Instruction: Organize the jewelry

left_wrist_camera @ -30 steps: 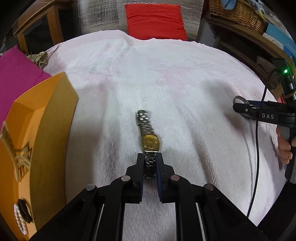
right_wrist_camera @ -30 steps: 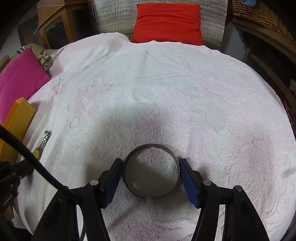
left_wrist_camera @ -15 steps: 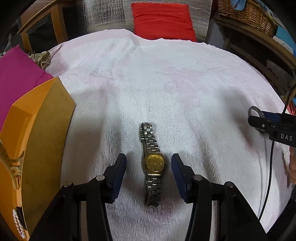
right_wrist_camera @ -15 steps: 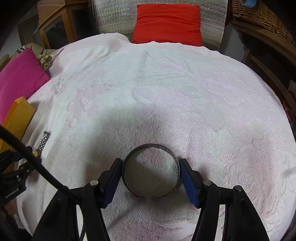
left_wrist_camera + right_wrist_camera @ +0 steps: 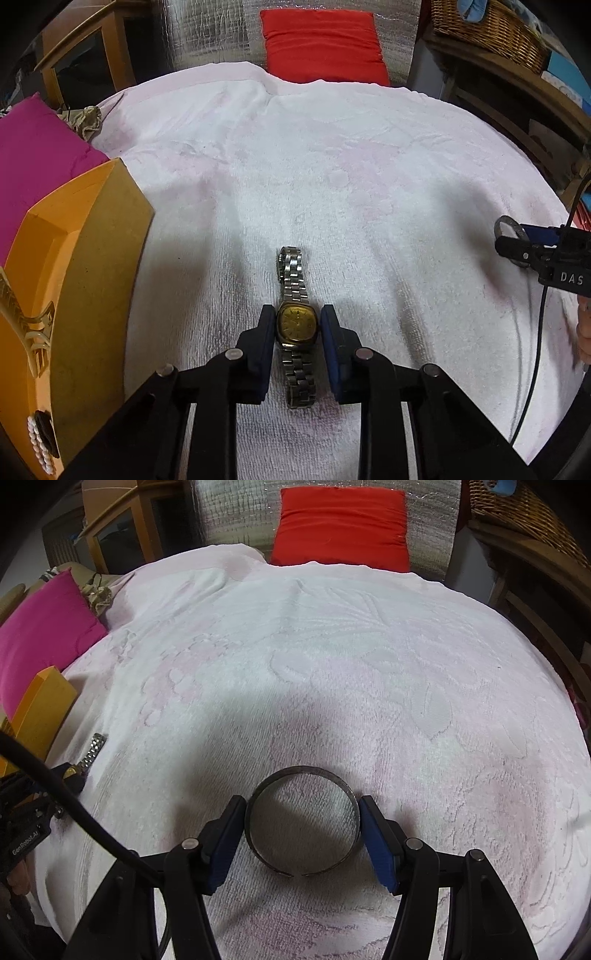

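A steel wristwatch with a gold face (image 5: 296, 324) lies stretched out on the white towel (image 5: 332, 177). My left gripper (image 5: 298, 325) has its pads against both sides of the watch case, shut on it. A dark metal bangle (image 5: 302, 821) is held between the blue pads of my right gripper (image 5: 302, 825), just above the towel. The bangle also shows in the left wrist view (image 5: 508, 230) at the far right. The watch band's end shows in the right wrist view (image 5: 94, 747) at the left.
An open orange jewelry box (image 5: 70, 295) stands at the left, holding a gold hair clip (image 5: 26, 325) and a pearl piece (image 5: 37, 443). A magenta cushion (image 5: 33, 155) lies behind it. A red cushion (image 5: 321, 44) is at the far edge.
My left gripper let go of the watch band, opened wide, then moved forward and closed on the watch case. My right gripper stayed still with the bangle.
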The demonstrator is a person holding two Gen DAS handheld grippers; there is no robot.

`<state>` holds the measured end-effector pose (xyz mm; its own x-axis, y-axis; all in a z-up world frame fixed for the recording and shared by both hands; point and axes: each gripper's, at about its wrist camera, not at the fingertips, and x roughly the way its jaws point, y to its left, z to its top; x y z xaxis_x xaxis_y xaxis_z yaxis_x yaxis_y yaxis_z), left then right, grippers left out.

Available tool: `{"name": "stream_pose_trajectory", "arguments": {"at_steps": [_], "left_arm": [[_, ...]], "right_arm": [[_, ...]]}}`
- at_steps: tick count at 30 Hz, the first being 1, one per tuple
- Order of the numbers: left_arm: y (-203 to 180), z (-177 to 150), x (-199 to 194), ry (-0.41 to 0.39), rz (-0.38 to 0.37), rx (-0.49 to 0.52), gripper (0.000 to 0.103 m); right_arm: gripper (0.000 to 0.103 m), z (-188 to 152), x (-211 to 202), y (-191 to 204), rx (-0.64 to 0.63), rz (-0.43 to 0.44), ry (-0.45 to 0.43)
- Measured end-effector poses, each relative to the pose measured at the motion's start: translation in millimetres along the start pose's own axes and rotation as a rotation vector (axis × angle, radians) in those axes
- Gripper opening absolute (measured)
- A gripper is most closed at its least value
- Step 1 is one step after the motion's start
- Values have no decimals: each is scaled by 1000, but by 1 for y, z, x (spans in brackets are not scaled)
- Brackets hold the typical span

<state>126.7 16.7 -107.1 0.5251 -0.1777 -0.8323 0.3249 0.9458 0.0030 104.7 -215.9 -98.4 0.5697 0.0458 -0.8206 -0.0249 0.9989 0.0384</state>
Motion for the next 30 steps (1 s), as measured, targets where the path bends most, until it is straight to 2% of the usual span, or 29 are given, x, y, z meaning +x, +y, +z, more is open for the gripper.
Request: {"name": "stream_pose_trajectory", "arguments": {"at_steps": [9, 15, 25, 30], "left_arm": [[-14, -7, -33, -61, -32, 11, 26], [-29, -9, -46, -85, -56, 28, 26], [-45, -13, -63, -123, -70, 42, 26], [-50, -16, -72, -145, -47, 52, 26]], "right_arm": [[65, -10, -5, -3, -64, 22, -25], [64, -13, -7, 1, -75, -3, -42], [64, -18, -19, -4, -17, 12, -38], [64, -23, -30, -6, 8, 39, -43]]}}
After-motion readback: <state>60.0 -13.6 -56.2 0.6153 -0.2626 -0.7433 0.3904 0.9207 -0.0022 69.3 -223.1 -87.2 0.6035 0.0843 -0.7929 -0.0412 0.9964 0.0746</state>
